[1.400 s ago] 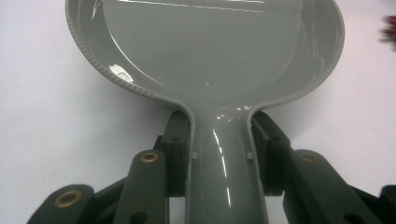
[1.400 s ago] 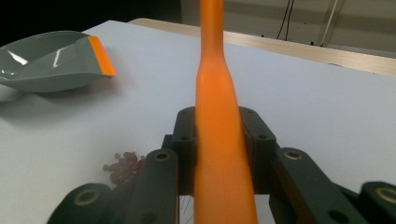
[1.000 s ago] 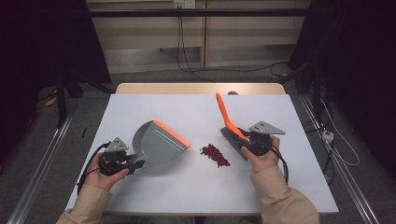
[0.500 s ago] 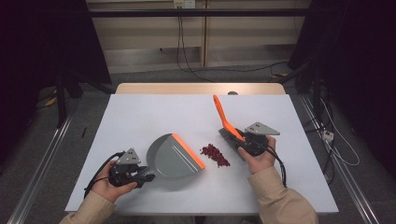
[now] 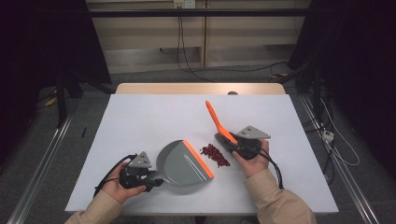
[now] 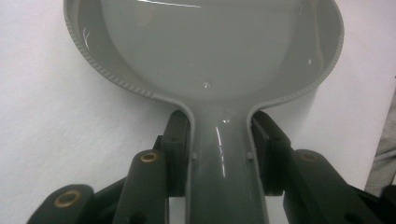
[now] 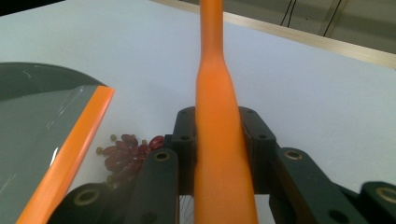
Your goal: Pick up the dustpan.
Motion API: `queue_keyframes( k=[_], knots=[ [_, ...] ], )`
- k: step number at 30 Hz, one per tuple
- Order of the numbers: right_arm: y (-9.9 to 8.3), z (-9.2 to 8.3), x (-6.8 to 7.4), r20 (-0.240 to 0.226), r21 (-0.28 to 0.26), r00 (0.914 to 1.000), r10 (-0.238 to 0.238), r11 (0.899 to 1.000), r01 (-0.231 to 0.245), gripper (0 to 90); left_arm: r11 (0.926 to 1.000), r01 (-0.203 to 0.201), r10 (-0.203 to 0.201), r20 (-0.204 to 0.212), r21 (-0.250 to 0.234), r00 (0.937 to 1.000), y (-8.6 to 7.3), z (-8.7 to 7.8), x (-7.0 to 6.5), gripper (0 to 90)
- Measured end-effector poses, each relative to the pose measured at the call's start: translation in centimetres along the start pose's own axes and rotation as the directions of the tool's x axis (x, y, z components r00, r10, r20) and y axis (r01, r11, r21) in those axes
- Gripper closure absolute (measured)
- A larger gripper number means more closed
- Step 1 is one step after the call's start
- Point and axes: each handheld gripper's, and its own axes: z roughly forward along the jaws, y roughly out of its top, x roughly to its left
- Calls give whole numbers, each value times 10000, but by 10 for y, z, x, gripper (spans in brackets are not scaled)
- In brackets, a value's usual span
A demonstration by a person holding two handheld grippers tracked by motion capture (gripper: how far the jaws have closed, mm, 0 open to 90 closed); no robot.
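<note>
Since the earlier frame the left gripper [image 5: 154, 179], clamped on the dustpan [image 5: 184, 164] handle, has slid its orange lip beside the red beans [image 5: 215, 155]. Right gripper [image 5: 232, 142] clamps the brush [image 5: 217, 122] (bristles probably hidden). A hard sweep could scatter beans past the lip.

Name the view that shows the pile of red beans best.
The high view: the whole pile of red beans lies in the open between the dustpan's orange lip and the brush. The right gripper view catches part of it behind a jaw. The left gripper view looks into the pan.
</note>
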Motion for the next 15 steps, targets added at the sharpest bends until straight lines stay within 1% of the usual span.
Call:
queue_keyframes(
  k=[1,2,4,5,6,7,10,11,13,14,15],
  knots=[
    [0,0,1,-1,26,10000,-16,10000,16,714,10000,-13,13,-107,35,9999,1,0,-1,631],
    [0,0,2,3,24,10000,-31,10000,31,714,10000,-13,13,62,24,10000,2,1,-1,630],
    [0,0,5,-54,53,9999,-99,9999,99,714,10000,-12,11,225,52,9997,3,2,-1,630],
    [0,0,6,-35,66,9998,-174,9998,174,714,9999,-103,100,240,113,9997,3,3,-1,630],
    [0,0,8,-41,81,9998,-199,9998,200,714,9999,-47,44,251,114,9997,4,4,-3,630],
    [0,0,10,-30,96,9997,-227,9997,227,713,9997,-150,145,288,175,9995,5,5,-3,630],
    [0,1,14,-36,121,9995,-322,9994,323,713,9995,-214,205,365,248,9991,7,8,-6,629],
    [0,1,16,-15,125,9994,-332,9994,332,713,9997,-111,103,390,208,9992,7,9,-7,629],
    [1,1,18,-28,159,9994,-333,9993,334,713,9995,-227,216,465,233,9987,9,10,-8,628],
    [1,1,19,-29,165,9994,-346,9993,346,713,9998,-115,107,482,174,9988,9,10,-9,628],
    [1,1,20,-2,153,9994,-347,9993,347,713,9997,-136,128,453,188,9989,10,11,-9,628]
  ],
)
